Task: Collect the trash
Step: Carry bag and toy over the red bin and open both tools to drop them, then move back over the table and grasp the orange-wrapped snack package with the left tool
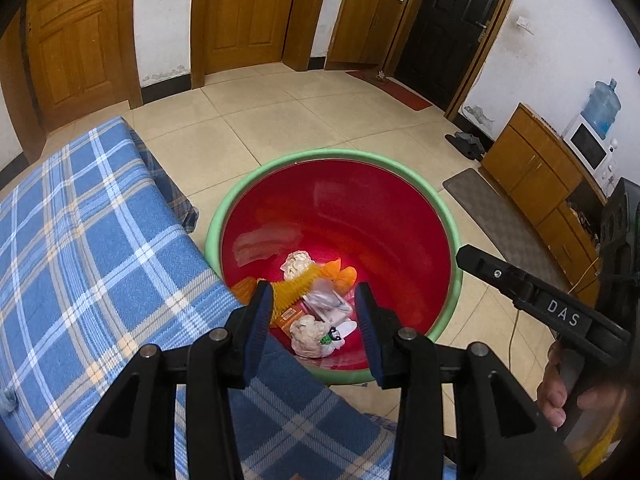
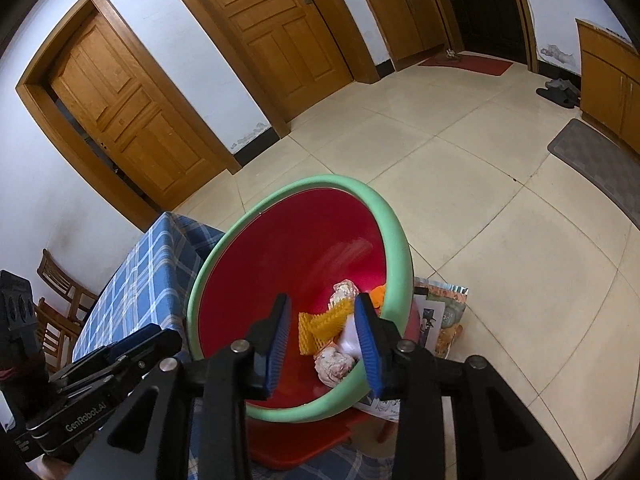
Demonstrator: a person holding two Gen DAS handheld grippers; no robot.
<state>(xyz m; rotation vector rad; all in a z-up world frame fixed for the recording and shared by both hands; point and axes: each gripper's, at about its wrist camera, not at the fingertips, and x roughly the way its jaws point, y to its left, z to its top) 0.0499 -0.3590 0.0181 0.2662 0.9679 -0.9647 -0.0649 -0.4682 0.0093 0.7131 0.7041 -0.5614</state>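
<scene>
A red basin with a pale green rim stood just beside a worktop covered with a blue checked cloth, and the cloth's edge overlapped the rim on the near side. In the right wrist view the basin seemed to rest on a red stool, but only a part of it showed.

The trash lay together at the bottom of the basin. There were two crumpled paper balls, a yellow spiky piece of plastic, an orange wrapper, a clear plastic bag and a small orange box. A white piece with a green and black mark lay against the nearer paper ball; what it was I could not tell.

The left gripper hovered above the near rim of the basin and pointed down at the trash. Its jaws were spread and nothing was between them. The right gripper was also over the basin, from the other side. Its jaws stood apart and were empty; the trash seen between them lay lower, inside the basin. A hand was holding the handle of the right gripper at the edge of the left wrist view.

On the tiled floor beside the basin lay some printed paper, partly hidden behind the rim.
</scene>
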